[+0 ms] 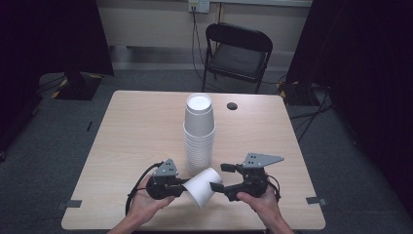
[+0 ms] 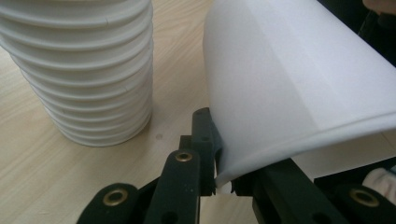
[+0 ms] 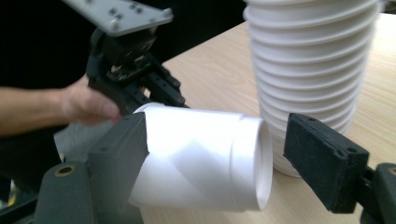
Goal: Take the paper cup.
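A tall stack of white paper cups (image 1: pixel 198 131) stands upside down at the table's middle; it also rises at the left in the left gripper view (image 2: pixel 88 70) and at the right in the right gripper view (image 3: pixel 313 70). In front of the stack, a single white cup (image 1: pixel 203 186) is held on its side above the table. My left gripper (image 1: pixel 184 184) is shut on that cup's rim (image 2: pixel 223 179), pinching the wall. My right gripper (image 1: pixel 221 178) is open around the cup's base end (image 3: pixel 219 135). Its left pad (image 3: pixel 119 154) lies against the cup (image 3: pixel 201 158); its right pad (image 3: pixel 322 158) stands clear.
The light wooden table (image 1: pixel 141 126) has a round cable hole (image 1: pixel 232 106) behind the stack. A black folding chair (image 1: pixel 237 51) stands beyond the far edge. Tape marks (image 1: pixel 73 204) sit near the front corners. The person's hand and the left gripper (image 3: pixel 135 70) are at the back of the right gripper view.
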